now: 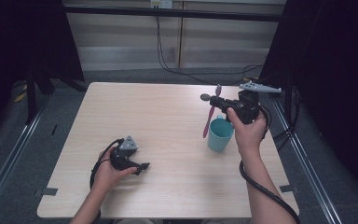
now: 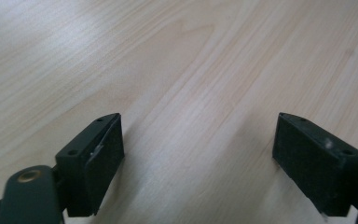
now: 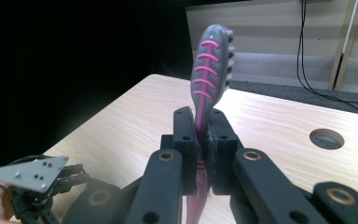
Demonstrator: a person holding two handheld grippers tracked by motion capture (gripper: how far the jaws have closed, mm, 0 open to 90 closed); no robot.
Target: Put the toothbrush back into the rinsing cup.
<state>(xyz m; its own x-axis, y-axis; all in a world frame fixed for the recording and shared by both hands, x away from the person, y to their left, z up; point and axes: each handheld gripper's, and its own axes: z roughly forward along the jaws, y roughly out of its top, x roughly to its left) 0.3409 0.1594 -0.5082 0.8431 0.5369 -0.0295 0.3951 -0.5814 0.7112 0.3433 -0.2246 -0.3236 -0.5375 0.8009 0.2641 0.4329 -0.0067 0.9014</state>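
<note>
Toothbrush (image 3: 209, 70) was being held up over the right side of the bench (image 1: 168, 121), clamped between the jaws of the right hand-held gripper (image 1: 217, 103), with a teal cup (image 1: 220, 134) standing on the bench just below it. Looked like it was meant to be dropped into that cup, tail end first.

What could've gone wrong: the brush was gripped near the neck, just under the head, so most of the handle was left hanging free below the jaws. In the high view the pink handle was slanted, and its lower end seemed to be outside the cup's left edge rather than over the opening. If it had been lowered like that, the cup's wall could have been clipped and the cup nudged or tipped, since it looked light. The slim neck could also have been swivelled in the pads by any knock.

Right hand-held gripper: jaws pressed tight together on the toothbrush, bristle head sticking up above them.

Left hand-held gripper (image 2: 198, 154): jaws spread wide, nothing between them, held low over bare bench on the left, well apart from the cup.
</note>
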